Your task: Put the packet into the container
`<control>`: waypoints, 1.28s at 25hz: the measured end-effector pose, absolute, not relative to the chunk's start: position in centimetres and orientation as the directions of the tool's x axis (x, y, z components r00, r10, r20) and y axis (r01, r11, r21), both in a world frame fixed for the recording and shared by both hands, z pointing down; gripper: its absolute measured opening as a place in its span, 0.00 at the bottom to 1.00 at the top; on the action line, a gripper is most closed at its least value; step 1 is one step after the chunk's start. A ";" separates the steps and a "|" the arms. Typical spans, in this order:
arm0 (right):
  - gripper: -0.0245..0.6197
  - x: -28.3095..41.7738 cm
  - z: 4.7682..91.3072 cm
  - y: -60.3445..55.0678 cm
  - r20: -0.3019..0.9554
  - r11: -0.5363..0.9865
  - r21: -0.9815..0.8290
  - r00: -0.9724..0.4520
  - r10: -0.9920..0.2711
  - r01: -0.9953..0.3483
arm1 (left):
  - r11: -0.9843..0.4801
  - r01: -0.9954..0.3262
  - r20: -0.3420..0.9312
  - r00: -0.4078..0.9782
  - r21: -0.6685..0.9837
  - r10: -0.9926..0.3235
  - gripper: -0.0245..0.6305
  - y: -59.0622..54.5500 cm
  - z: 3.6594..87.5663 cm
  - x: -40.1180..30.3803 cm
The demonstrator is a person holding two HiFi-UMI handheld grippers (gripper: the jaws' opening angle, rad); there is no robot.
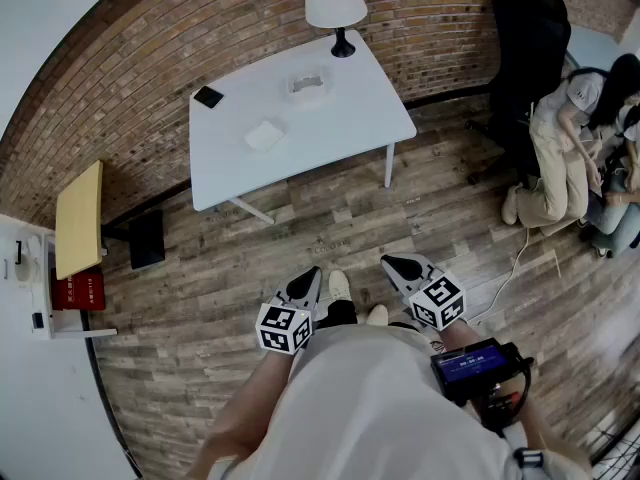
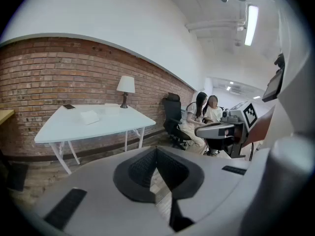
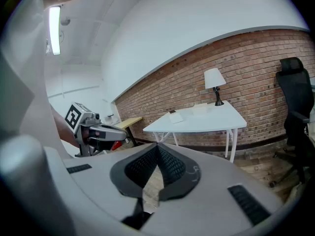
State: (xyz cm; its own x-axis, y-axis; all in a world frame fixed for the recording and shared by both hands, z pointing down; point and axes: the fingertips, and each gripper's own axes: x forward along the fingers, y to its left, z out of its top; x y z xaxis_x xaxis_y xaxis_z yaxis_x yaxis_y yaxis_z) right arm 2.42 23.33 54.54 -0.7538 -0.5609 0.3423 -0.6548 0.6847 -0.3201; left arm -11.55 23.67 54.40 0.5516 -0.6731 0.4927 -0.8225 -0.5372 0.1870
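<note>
A white packet [image 1: 265, 134] lies flat on the white table [image 1: 340, 128] across the room, with a clear container [image 1: 308, 83] a little behind it toward the lamp. Both grippers hang low in front of my body, over the wooden floor and far short of the table. The left gripper [image 1: 305, 286] and the right gripper [image 1: 400, 266] are shut, with nothing between their pads. In the left gripper view the left gripper [image 2: 156, 154] points at the table [image 2: 98, 128] and the packet [image 2: 90, 117]. In the right gripper view the right gripper [image 3: 157, 151] faces the packet [image 3: 177, 117].
A white lamp [image 1: 335, 3] and a black phone [image 1: 208, 96] also sit on the table. A black office chair [image 1: 530, 43] and seated people [image 1: 575, 148] are at the right. A yellow side table [image 1: 78, 218] and a red box [image 1: 78, 290] stand at the left. A white cable [image 1: 515, 268] runs over the floor.
</note>
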 end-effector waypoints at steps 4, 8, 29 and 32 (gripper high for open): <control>0.05 2.5 54.3 24.2 0.331 0.688 -0.322 -0.758 -0.561 -0.650 | -0.543 -0.819 0.492 0.555 0.183 -0.671 0.05 24.6 54.2 -11.3; 0.05 2.7 53.0 24.3 0.257 0.672 -0.404 -0.782 -0.567 -0.621 | -0.534 -0.826 0.491 0.546 0.181 -0.678 0.05 24.9 53.8 -11.5; 0.05 1.0 53.2 25.7 0.289 0.706 -0.355 -0.790 -0.541 -0.613 | -0.538 -0.825 0.485 0.548 0.176 -0.682 0.05 26.3 53.5 -12.7; 0.05 0.4 53.4 25.6 0.299 0.707 -0.357 -0.791 -0.533 -0.611 | -0.526 -0.831 0.492 0.541 0.184 -0.682 0.05 26.5 53.9 -13.5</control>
State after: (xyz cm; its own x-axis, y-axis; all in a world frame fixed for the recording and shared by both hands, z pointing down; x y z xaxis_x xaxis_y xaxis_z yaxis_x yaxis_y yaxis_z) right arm 0.39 25.56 53.45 -0.7913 -0.5335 0.2986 -0.6110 0.7068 -0.3565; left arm -13.48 26.49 53.87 0.5405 -0.6824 0.4921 -0.8307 -0.5256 0.1835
